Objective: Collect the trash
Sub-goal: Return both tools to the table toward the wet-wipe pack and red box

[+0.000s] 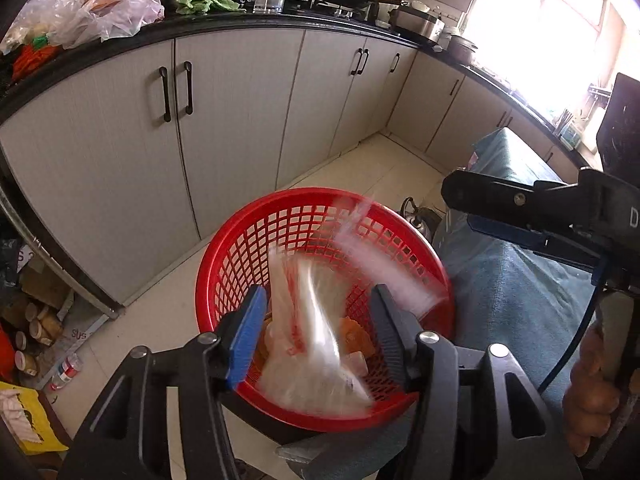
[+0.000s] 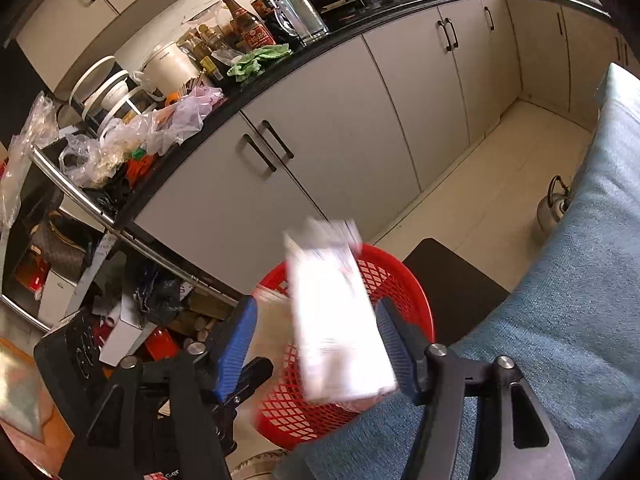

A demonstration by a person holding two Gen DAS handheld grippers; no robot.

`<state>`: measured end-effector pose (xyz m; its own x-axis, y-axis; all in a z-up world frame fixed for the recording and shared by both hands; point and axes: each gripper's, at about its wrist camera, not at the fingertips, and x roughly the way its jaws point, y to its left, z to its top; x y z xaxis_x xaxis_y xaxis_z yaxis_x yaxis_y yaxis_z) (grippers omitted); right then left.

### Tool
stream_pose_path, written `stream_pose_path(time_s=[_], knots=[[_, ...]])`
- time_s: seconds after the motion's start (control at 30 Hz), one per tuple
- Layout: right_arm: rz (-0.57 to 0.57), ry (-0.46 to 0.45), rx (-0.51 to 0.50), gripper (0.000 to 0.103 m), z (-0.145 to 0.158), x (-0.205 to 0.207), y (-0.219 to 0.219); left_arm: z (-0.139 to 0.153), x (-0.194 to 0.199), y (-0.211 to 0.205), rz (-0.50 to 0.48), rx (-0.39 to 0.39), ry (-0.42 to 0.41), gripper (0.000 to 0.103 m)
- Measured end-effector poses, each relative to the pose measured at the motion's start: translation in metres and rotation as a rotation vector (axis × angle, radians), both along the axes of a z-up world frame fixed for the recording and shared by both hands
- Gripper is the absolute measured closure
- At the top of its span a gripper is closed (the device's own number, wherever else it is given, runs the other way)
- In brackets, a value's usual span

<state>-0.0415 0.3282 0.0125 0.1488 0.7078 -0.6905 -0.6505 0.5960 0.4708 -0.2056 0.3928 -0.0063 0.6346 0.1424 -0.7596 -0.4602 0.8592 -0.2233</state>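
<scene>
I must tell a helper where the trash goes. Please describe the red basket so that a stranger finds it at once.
Find the long grey cabinet row under the black countertop. On the pale floor before it stands the red basket. It is round, with lattice walls, holds clear plastic wrappers, and is the only red container there.

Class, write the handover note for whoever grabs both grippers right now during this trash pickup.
Left gripper: open above the red basket, a blurred clear plastic bag dropping in between its fingers.
Right gripper: open, a blurred white packet between its fingers over the basket; contact cannot be told.
Done: some wrappers lie in the basket.
Left: loose plastic bags remain on the counter.
</scene>
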Motion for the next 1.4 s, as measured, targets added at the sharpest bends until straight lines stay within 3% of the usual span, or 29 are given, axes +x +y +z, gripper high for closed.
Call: stream_pose_path(time_s=[0.3, 0.5, 0.83, 1.17, 1.4], knots=[[-0.056, -0.046, 0.002, 0.033, 0.012, -0.002, -0.033, 0.015, -0.005, -0.013, 0.012, 0.045, -0.003, 0.032], [-0.109, -0.062, -0.006, 0.032, 0.016, -0.006, -0.065, 0.033, -0.006, -0.034, 0.035, 0.183, 0.021, 0.026], [-0.213, -0.079, 0.017, 0.029, 0.028, -0.012, -0.135, 0.058, -0.006, -0.074, 0.017, 0.313, 0.035, 0.025], [-0.347, -0.099, 0.04, 0.027, 0.036, -0.022, -0.228, 0.079, -0.002, -0.132, -0.064, 0.429, 0.019, 0.023], [-0.498, -0.102, 0.041, 0.024, 0.034, -0.028, -0.318, 0.093, 0.011, -0.174, -0.189, 0.405, -0.019, 0.023]])
